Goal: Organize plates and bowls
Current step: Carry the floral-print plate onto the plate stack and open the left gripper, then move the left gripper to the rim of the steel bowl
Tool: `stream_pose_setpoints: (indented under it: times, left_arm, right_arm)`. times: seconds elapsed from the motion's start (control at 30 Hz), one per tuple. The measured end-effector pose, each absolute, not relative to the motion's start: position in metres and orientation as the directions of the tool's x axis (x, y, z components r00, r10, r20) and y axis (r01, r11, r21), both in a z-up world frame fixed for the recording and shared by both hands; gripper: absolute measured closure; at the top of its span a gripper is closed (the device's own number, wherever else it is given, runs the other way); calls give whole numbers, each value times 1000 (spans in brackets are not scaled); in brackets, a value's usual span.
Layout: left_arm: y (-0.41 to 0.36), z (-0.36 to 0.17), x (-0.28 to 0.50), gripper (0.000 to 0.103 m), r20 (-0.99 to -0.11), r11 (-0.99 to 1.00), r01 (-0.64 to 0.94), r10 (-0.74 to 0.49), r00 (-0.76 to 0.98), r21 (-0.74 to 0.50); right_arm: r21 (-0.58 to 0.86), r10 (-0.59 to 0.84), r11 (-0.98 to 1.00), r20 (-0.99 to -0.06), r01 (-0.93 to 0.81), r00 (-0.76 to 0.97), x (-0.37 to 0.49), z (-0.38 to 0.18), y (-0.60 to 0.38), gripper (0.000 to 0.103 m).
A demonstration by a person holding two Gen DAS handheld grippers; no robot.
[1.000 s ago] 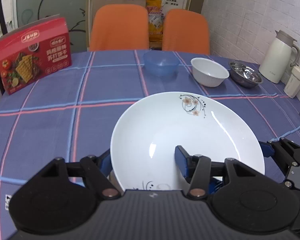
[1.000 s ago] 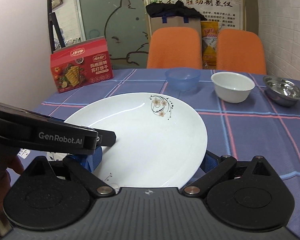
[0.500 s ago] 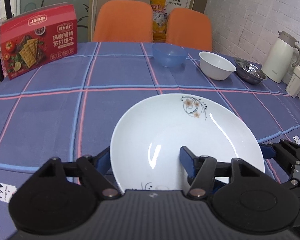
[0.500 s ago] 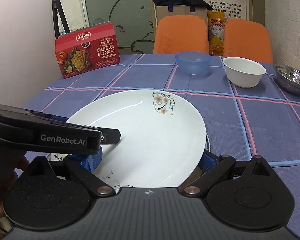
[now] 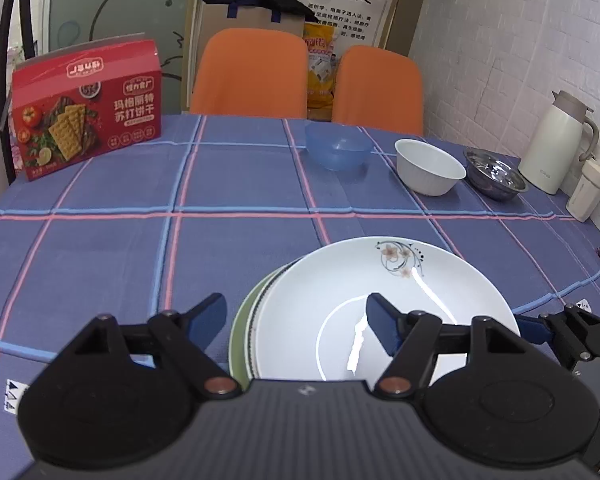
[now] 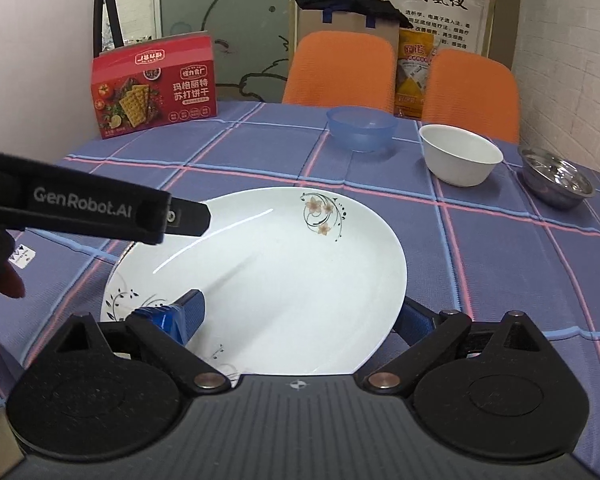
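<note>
Since a second ago the white plate (image 5: 384, 304) has come down onto a green-rimmed plate (image 5: 242, 320), whose edge now peeps out at its left side; before, no second plate showed, and the left hand-held gripper (image 5: 296, 316) was closed on the white plate's rim. Now its fingers stand spread, one outside the rim to the left, one over the plate's inside, neither pinching.

Nearest the right wrist camera, the right hand-held gripper (image 6: 300, 316) straddles the plate's near right edge, one blue pad on the inside face and the other below the rim; whether it clamps or merely brackets the rim I cannot tell. The plate sits at the near edge of the checked worktop (image 5: 240, 184).

Being round, the plate has no long axis. Its floral sprig (image 6: 324, 216) points away, toward the chairs, and its hollow faces up.

To finish this step well, I judge the plates should be centred before the right side lets go, then both grippers drawn straight back.

Farther off stand a blue bowl (image 5: 338, 146), a white bowl (image 5: 430, 166) and a steel bowl (image 5: 496, 174), not yet gathered.
</note>
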State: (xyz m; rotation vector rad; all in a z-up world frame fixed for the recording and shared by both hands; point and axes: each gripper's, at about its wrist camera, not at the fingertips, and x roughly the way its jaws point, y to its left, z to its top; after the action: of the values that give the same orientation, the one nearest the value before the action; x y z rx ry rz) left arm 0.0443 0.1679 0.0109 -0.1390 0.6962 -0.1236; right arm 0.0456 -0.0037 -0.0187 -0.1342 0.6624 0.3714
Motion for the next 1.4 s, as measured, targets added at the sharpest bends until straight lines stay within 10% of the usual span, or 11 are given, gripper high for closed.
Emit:
stream_pose_setpoints:
  times: [1.17, 1.4]
  left_arm:
    - [61, 29, 51, 31, -614, 968, 207, -249, 749, -140]
    - [38, 27, 85, 31, -653, 962, 250, -260, 711, -112]
  right_arm:
    - [380, 344, 916, -579, -129, 739, 32, -17, -168, 16]
    - [281, 283, 951, -614, -131, 737, 57, -16, -190, 16]
